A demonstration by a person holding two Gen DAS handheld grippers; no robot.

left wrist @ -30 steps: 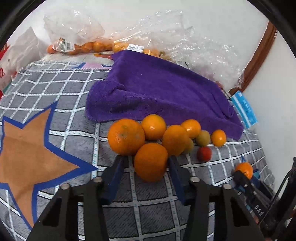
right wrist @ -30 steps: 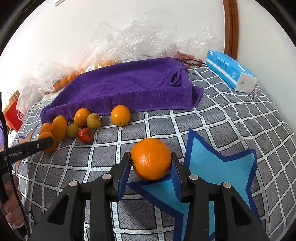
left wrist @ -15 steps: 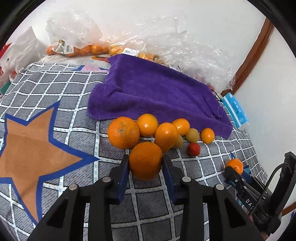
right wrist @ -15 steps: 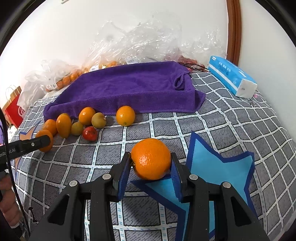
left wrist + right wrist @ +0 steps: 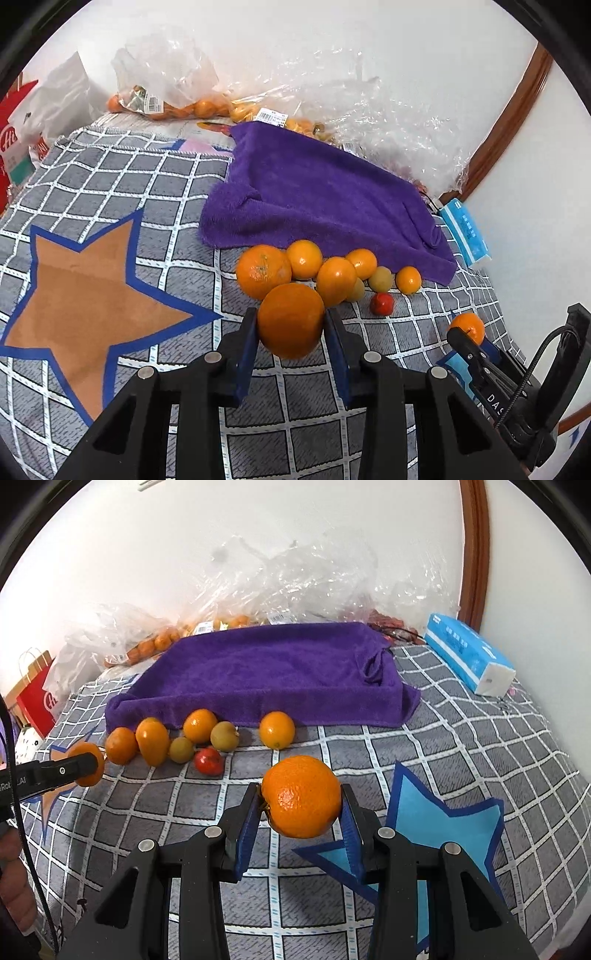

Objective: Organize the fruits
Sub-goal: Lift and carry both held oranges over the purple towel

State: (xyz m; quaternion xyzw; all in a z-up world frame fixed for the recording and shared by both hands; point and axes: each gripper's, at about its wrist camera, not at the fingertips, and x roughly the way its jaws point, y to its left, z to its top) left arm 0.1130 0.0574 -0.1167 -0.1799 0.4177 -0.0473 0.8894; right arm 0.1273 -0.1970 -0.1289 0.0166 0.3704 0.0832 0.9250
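My left gripper (image 5: 291, 325) is shut on a large orange (image 5: 291, 319) and holds it above the checked cloth, just in front of a row of fruit (image 5: 332, 273) along the edge of the purple towel (image 5: 317, 195). My right gripper (image 5: 301, 808) is shut on another large orange (image 5: 302, 796), above the cloth near the blue star patch (image 5: 439, 827). The fruit row (image 5: 199, 734) holds several oranges, two greenish fruits and a small red one (image 5: 209, 761). The right gripper also shows in the left wrist view (image 5: 466, 332).
Clear plastic bags with small oranges (image 5: 192, 107) lie against the wall behind the towel. A blue tissue pack (image 5: 469, 657) sits at the right. A red paper bag (image 5: 35, 698) stands at the far left. An orange star patch (image 5: 81, 280) marks the cloth on the left.
My left gripper closed on the large orange and lifted it away from the fruit row. My right gripper kept its orange and rose slightly.
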